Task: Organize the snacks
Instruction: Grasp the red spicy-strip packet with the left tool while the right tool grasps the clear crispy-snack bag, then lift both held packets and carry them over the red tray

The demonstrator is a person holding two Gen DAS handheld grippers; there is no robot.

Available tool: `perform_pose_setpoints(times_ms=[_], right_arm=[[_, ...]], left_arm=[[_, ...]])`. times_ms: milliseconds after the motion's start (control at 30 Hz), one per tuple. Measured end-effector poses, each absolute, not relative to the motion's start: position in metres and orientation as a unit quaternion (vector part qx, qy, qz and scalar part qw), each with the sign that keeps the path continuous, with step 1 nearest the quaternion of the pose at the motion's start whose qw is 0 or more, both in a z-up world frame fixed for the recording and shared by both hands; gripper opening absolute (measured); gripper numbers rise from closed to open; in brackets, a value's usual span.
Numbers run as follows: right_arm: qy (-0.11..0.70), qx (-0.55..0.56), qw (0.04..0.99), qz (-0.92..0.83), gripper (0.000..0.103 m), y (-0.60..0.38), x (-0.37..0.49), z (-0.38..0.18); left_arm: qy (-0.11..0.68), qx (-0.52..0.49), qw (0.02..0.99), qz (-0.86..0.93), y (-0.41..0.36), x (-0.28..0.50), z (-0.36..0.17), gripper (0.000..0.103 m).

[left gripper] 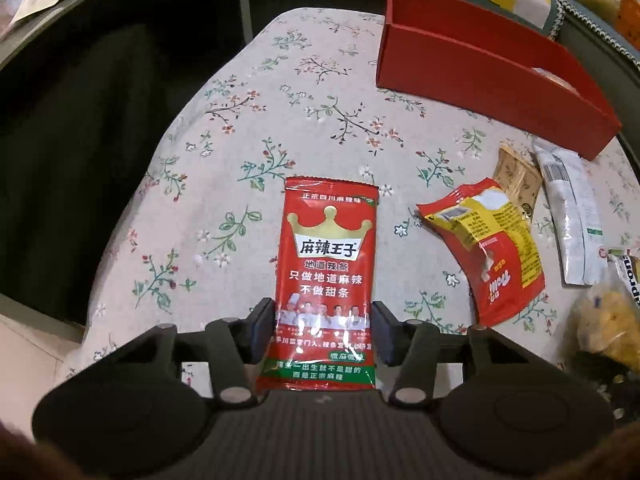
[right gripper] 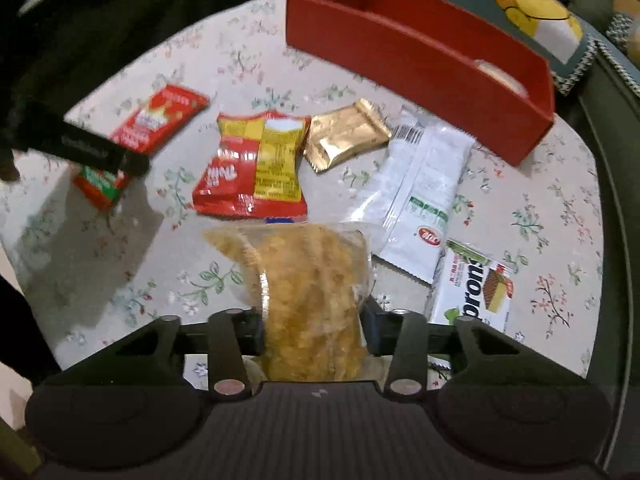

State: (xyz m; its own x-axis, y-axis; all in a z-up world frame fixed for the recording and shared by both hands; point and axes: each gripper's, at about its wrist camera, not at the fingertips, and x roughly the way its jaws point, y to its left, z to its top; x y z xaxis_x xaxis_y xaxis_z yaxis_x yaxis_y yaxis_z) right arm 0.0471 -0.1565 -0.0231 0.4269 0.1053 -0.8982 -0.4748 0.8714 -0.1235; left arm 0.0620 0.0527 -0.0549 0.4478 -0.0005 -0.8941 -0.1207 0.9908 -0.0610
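Observation:
A red spicy-strip packet [left gripper: 328,248] with a gold crown lies lengthwise on the floral tablecloth. My left gripper [left gripper: 324,322] is shut on its near half, with a pad against each long edge. In the right wrist view the same packet [right gripper: 160,120] shows at the left under a blurred dark finger [right gripper: 100,152] of that gripper. My right gripper [right gripper: 314,330] is shut on a clear bag of yellow crispy snack [right gripper: 304,272], which bulges above the pads. A long open red box [right gripper: 400,44] stands at the back of the table, with a pale item at its right end.
Between the grippers and the box lie a red-and-yellow packet [right gripper: 252,164], a gold wrapper [right gripper: 344,136], a long white wrapper [right gripper: 416,196] and a wafer pack [right gripper: 476,292]. A cushion with a yellow bear [right gripper: 532,12] sits behind the box. The table edge [left gripper: 168,128] curves along the left.

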Motion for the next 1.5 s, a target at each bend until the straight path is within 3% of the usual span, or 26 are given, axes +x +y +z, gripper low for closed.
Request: perform_pose_setpoints(times_ms=[233,700,1500], right_arm=[[0.495,-0.16,0.839,0.158,0.043,-0.164,0.042,-0.013],[0.468,-0.116,0.863,0.149,0.043,-0.175,0.053,0.012],[0.41,-0.063,0.903,0.11,0.043,-0.195,0.123,0.056]], left_arm=[[0.523,-0.083,0.848,0.019,0.053,0.054,-0.051,0.066],[0.478,-0.113,0.871,-0.031,0.037,0.058,-0.018,0.065],[0.42,-0.093,0.9,-0.067,-0.011,0.134,0.028,0.065]])
